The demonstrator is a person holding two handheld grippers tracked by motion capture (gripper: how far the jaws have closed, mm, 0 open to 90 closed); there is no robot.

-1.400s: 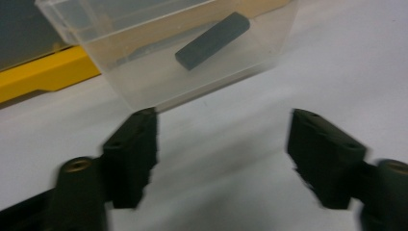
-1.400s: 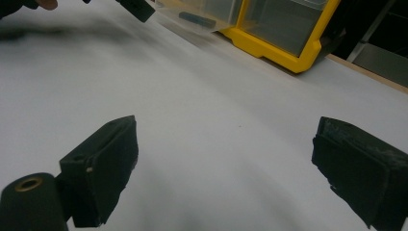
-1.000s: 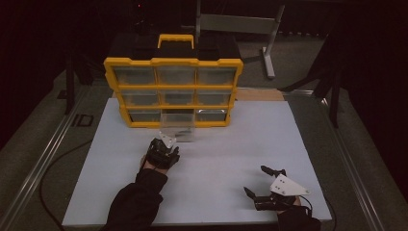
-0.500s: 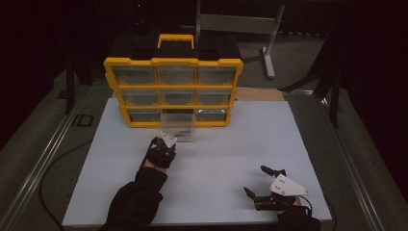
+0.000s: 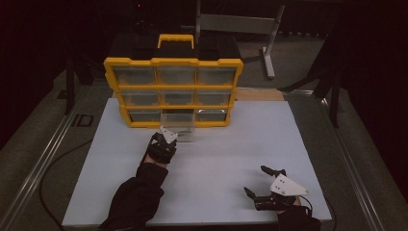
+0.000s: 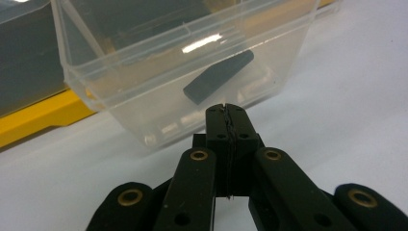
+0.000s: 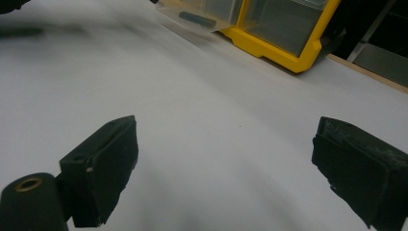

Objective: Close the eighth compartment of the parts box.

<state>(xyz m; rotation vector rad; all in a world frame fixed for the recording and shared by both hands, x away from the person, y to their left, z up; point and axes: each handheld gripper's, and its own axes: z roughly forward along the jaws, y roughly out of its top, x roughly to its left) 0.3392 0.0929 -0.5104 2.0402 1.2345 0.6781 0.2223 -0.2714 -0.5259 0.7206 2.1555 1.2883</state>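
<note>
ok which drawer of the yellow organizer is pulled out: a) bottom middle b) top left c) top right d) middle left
a: in the high view the clear drawer juts from the bottom row's middle slot of the yellow organizer, just ahead of the left gripper; the left gripper view shows a dark grey piece inside it.

The yellow plastic drawer cabinet [image 5: 173, 91] had a smooth, faintly glossy frame. Its pulled-out clear plastic drawer [image 6: 159, 72] looked glassy and threw bright glints. Inside lay a dark grey wedge-shaped piece [image 6: 219, 77] with a dull, matt surface. The white table sheet [image 5: 211, 159] was smooth and matt. The left gripper [image 6: 226, 113] was matt black plastic with brass-coloured rivets; the right gripper [image 7: 226, 163] bore rough, dull black pads.
</note>
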